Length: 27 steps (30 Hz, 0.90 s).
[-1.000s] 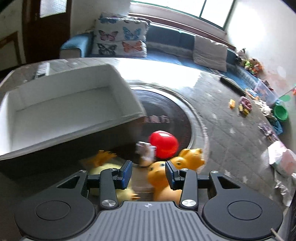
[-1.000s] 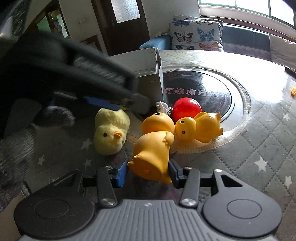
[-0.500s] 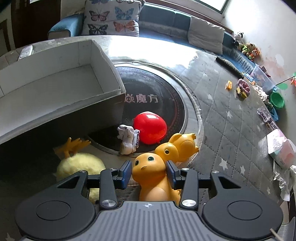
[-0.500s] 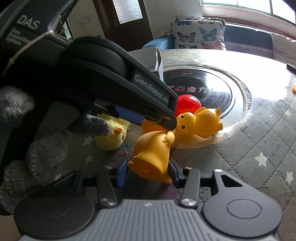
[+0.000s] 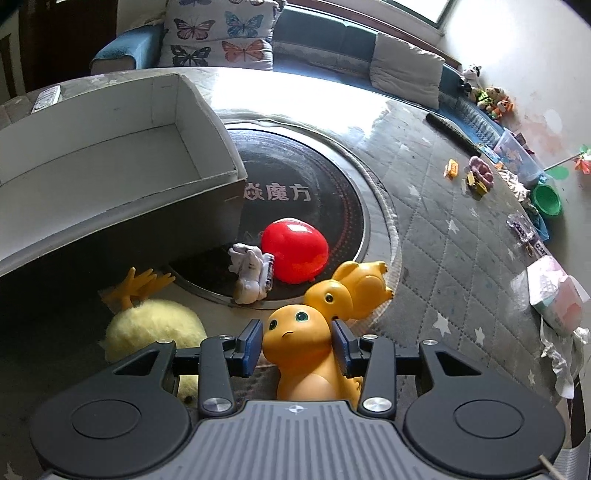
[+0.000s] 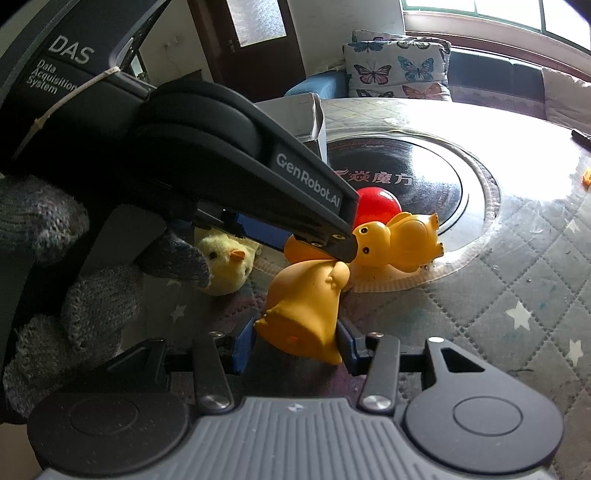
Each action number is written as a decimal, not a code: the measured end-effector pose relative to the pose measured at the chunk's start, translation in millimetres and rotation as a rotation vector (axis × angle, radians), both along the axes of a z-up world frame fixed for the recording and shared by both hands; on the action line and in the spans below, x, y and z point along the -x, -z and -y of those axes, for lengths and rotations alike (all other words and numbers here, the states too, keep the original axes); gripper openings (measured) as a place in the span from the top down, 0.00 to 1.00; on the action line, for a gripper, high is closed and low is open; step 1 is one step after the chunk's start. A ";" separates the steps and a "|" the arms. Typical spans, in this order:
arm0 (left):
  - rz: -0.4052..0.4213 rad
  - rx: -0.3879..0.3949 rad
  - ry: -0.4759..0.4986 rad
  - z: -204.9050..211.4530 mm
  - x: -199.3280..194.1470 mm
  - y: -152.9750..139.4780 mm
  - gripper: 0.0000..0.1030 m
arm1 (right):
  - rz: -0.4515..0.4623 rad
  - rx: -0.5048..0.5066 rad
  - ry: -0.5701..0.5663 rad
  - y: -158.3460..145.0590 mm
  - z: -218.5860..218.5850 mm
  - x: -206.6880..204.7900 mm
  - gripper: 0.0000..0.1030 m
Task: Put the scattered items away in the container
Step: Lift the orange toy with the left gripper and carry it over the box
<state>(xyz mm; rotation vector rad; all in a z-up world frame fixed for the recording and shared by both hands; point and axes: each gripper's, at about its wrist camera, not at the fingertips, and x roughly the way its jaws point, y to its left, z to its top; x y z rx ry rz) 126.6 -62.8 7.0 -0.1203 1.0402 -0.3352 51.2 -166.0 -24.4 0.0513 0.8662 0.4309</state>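
Note:
An orange dinosaur toy (image 5: 299,343) lies between both grippers. My left gripper (image 5: 297,345) has its pads around the toy's head, seemingly touching. My right gripper (image 6: 295,339) is shut on the toy's base (image 6: 306,314). The left gripper body (image 6: 229,158) crosses the right wrist view above the toy. A second orange toy (image 5: 351,291), a red ball (image 5: 295,249), a small white figure (image 5: 249,271) and a fluffy yellow chick (image 5: 151,328) lie close by. The open white box (image 5: 110,147) stands at the left behind them.
The toys rest on a quilted star-patterned cover (image 5: 461,258) around a black round plate (image 5: 306,192). Small toys (image 5: 476,177), a green bowl (image 5: 548,199) and packets (image 5: 554,299) lie at the right edge. A sofa with butterfly cushions (image 5: 221,33) stands behind.
My left gripper came down and forward over the orange dinosaur toy, and its pads now sit around the head. My right gripper has kept its hold on the toy's base.

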 end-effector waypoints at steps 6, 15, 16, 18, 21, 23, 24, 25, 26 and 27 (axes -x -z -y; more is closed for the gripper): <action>-0.009 0.018 -0.006 -1.2 5.1 0.7 0.57 | -0.006 0.017 -0.011 -2.3 -0.3 7.4 0.52; -0.012 0.037 -0.031 -4.6 4.1 -4.1 0.56 | -0.004 0.025 0.000 -2.3 -1.4 5.5 0.54; -0.010 0.039 -0.031 -5.1 4.3 -5.0 0.57 | -0.004 0.024 -0.002 -2.8 -1.6 5.7 0.54; -0.006 0.043 -0.033 -6.2 4.7 -6.9 0.58 | 0.000 0.028 -0.007 -4.2 -2.6 6.6 0.55; 0.001 0.050 -0.036 -7.7 5.3 -9.7 0.58 | 0.012 0.030 -0.018 -8.8 -4.4 7.6 0.55; 0.005 0.054 -0.038 -8.8 5.7 -11.6 0.58 | 0.027 0.030 -0.027 -15.1 -5.9 6.7 0.55; 0.011 0.057 -0.041 -10.0 5.5 -14.0 0.58 | 0.037 0.032 -0.034 -19.0 -7.4 5.6 0.55; 0.024 0.060 -0.048 -12.8 4.5 -19.4 0.58 | 0.049 0.035 -0.042 -23.1 -9.1 3.9 0.55; 0.038 0.064 -0.056 -15.5 3.5 -24.7 0.58 | 0.062 0.039 -0.051 -27.5 -11.2 1.6 0.55; 0.052 0.066 -0.063 -18.3 2.3 -30.2 0.58 | 0.076 0.044 -0.061 -32.0 -13.5 -1.1 0.55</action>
